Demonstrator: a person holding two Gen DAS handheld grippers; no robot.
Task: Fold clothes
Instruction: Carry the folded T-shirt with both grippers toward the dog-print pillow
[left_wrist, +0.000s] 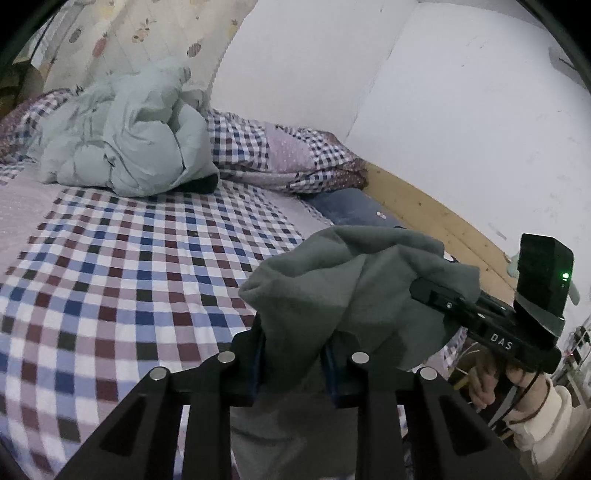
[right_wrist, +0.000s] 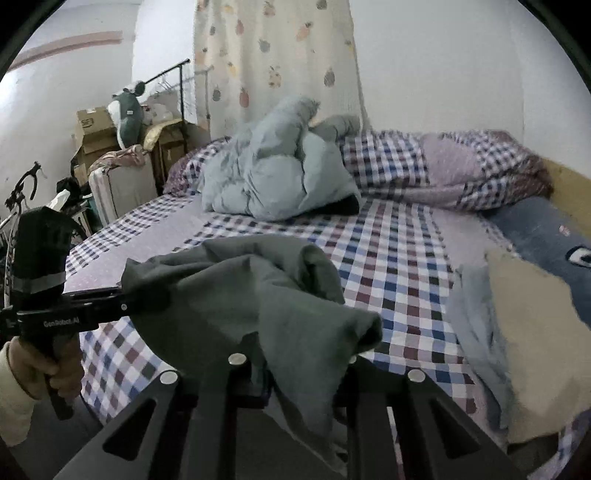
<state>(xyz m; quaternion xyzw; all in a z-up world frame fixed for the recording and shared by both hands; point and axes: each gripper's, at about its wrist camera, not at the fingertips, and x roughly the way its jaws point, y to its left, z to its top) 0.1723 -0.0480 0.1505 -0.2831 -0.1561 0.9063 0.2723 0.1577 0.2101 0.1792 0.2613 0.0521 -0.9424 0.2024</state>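
Observation:
A grey-green garment (left_wrist: 343, 291) hangs bunched between both grippers, lifted above the checked bedsheet (left_wrist: 122, 266). My left gripper (left_wrist: 293, 363) is shut on one part of the cloth, which drapes over its fingers. In the left wrist view the right gripper's body (left_wrist: 491, 328) shows at the right with the cloth over its tip. My right gripper (right_wrist: 303, 373) is shut on the same garment (right_wrist: 255, 291), whose folds hide the fingertips. The left gripper's body (right_wrist: 55, 314) shows at the left of the right wrist view, held by a hand.
A pale blue puffy jacket (right_wrist: 273, 177) lies crumpled at the bed's far side, beside a rolled checked quilt (right_wrist: 443, 166). A beige and blue folded pile (right_wrist: 524, 343) sits at the right edge, a blue pillow (right_wrist: 546, 229) behind it. Boxes, a suitcase (right_wrist: 118, 188) and a bicycle stand left.

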